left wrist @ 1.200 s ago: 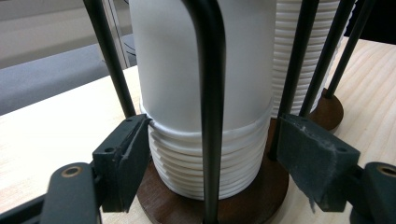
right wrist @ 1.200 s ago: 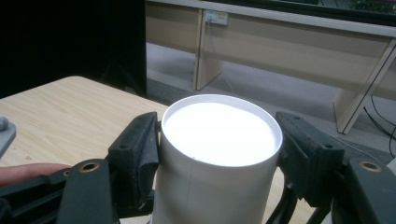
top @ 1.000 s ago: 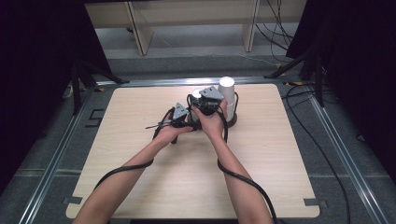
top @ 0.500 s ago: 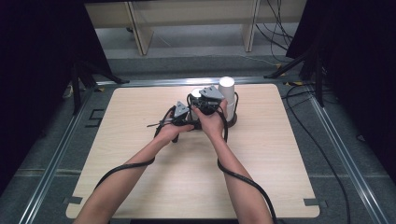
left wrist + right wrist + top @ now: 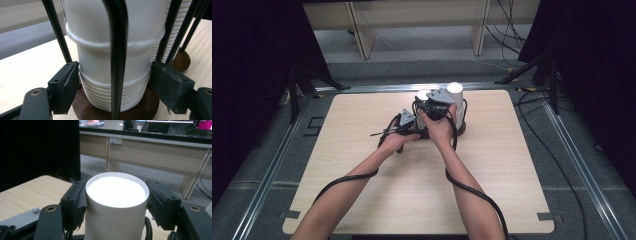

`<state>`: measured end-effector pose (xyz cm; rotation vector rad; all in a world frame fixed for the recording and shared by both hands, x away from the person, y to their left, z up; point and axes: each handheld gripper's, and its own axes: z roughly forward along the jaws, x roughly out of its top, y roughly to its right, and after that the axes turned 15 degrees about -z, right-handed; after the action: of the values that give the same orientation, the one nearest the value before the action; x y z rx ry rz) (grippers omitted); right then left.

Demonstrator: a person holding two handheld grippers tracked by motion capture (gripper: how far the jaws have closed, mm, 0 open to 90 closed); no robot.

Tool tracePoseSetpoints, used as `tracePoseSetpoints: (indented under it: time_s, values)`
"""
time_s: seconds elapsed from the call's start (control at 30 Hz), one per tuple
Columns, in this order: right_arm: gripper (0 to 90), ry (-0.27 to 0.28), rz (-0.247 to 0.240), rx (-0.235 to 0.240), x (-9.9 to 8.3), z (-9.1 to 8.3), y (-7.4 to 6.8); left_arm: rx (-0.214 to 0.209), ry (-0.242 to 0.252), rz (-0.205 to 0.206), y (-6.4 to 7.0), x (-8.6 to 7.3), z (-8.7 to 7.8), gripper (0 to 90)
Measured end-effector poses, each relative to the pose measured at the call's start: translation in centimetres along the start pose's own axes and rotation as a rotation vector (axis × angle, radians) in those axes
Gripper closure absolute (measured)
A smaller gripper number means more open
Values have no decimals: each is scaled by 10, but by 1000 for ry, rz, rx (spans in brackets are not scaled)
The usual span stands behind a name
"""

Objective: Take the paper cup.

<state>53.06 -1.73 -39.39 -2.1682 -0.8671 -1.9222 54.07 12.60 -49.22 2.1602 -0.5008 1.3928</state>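
Two white cup stacks (image 5: pixel 455 95), two grippers (image 5: pixel 409 127)

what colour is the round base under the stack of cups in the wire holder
Dark brown, like stained wood. The base under the white cups shows best in the left gripper view.

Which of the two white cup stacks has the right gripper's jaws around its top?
The left stack, the one nearer the hands: the right gripper brackets its top cup. The other stack stands free behind, to its right.

My left gripper (image 5: pixel 409 125) sits low beside my raised right gripper (image 5: pixel 437 102), both forearms reaching forward, jaws spread.
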Motion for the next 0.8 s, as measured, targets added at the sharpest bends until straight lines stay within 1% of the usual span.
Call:
tracePoseSetpoints:
  time_s: [0.07, 0.1, 0.13, 0.17, 0.2, 0.23, 0.27, 0.3, 0.33, 0.37, 0.4, 0.43, 0.47, 0.5, 0.53, 0.57, 0.6, 0.77, 0.8]
  values:
    - [360, 10, -3, -1, 3, -2, 0, 0, -2, 1, 0, 0, 0, 237]
    - [360, 2, -3, -3, 5, -3, 1, 0, -2, 1, 0, 0, 0, 238]
    - [360, 14, -5, -1, 7, -4, 1, 0, -2, 1, 0, 0, 0, 238]
    - [360, 10, 2, 2, 9, -5, 2, 0, -2, 2, 0, 0, 0, 238]
    - [360, 23, 7, -7, 11, -6, 2, -3, -5, 4, 0, 0, 0, 238]
    - [361, 23, 12, -2, 13, -7, 2, -3, -5, 3, 0, 0, 0, 239]
    - [361, 26, 2, -2, 14, -8, 2, -3, -5, -1, 0, 0, 0, 238]
    - [361, 26, 3, -5, 16, -9, 2, -2, -6, 6, 0, 0, 0, 239]
    - [361, 37, -8, -7, 18, -9, 2, 0, -4, 8, 0, 0, 0, 239]
    - [361, 36, -4, -5, 19, -10, 2, 0, -5, 8, 0, 0, 0, 240]
    - [361, 47, -20, -4, 21, -11, 4, 3, -6, 18, 0, 0, 0, 240]
    - [361, 49, -11, -8, 23, -12, 4, -8, 4, 10, -1, -1, 2, 240]
    - [361, 58, 1, 0, 25, -13, 4, -6, 1, 10, 0, -1, 1, 240]
    - [361, 61, -3, -5, 26, -14, 4, 2, -13, 31, -2, 0, 1, 240]
    - [361, 62, -13, -10, 28, -15, 4, 4, -17, 36, -2, 0, 1, 240]
    - [361, 67, -11, -4, 29, -15, 4, 2, -13, 32, -2, 0, 1, 240]
    - [361, 64, -10, -9, 30, -16, 5, -4, -5, 21, -1, 0, 1, 240]
    - [361, 82, -12, -6, 32, -18, 7, -3, -3, 20, -1, -1, 1, 240]
    - [362, 82, -13, -11, 34, -20, 7, -4, -2, 19, -1, -1, 1, 239]
